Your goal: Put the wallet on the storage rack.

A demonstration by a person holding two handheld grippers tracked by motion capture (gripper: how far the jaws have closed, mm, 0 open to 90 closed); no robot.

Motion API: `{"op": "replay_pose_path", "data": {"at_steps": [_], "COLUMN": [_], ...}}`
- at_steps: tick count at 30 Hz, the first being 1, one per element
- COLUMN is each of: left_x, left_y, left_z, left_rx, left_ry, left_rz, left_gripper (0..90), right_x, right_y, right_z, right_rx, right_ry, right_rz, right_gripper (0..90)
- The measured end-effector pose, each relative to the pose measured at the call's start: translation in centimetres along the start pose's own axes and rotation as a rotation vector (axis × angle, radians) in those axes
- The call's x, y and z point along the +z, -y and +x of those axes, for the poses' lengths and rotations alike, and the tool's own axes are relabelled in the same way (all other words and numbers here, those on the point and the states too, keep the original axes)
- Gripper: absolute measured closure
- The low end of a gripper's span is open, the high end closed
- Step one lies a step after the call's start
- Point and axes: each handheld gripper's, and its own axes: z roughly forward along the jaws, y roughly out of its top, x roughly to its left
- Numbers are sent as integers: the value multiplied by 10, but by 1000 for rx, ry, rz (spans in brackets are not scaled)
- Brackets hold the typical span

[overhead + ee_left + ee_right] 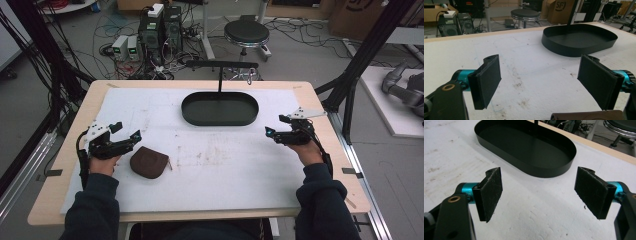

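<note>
A brown leather pouch lies on the white mat at the front left; its top edge peeks in at the bottom of the left gripper view as the pouch. My left gripper hovers open just left of it, nothing between its pads. A black oval tray with an upright T-shaped stand sits at the back centre, empty. My right gripper is open at the right, pointing toward the tray, with its pads spread wide.
The mat covers most of a wooden table. Beyond the far edge are a round stool, computer towers and loose cables on the floor. Black frame posts rise at both sides.
</note>
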Motion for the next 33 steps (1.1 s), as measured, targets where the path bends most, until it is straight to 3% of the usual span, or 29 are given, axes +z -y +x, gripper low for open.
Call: {"op": "replay_pose_path", "data": {"at_steps": [8, 11, 14, 23, 26, 31, 33], "left_x": [-4, -8, -18, -42, -39, -28, -24], "left_y": [-2, -6, -7, 15, 23, 29, 32], "left_z": [2, 3, 0, -13, -16, -20, -20], "left_rx": [-10, -26, -70, -79, -85, -94, -109], "left_ry": [-3, 11, 43, 111, 147, 157, 177], "left_rz": [9, 24, 47, 249, 305, 383, 419], "left_gripper": [185, 185, 185, 185, 222, 236, 295], "right_x": [0, -1, -3, -4, -3, -1, -1], "right_y": [1, 3, 3, 2, 2, 2, 2], "right_z": [-1, -1, 0, 2, 2, 3, 2], "right_rx": [-1, -11, -10, -19, -19, -26, -25], "right_ry": [1, -5, -4, -6, -4, -7, -10], "right_rz": [-1, 3, -3, -7, 0, 4, 10], "right_gripper": [229, 229, 229, 231, 234, 236, 236]}}
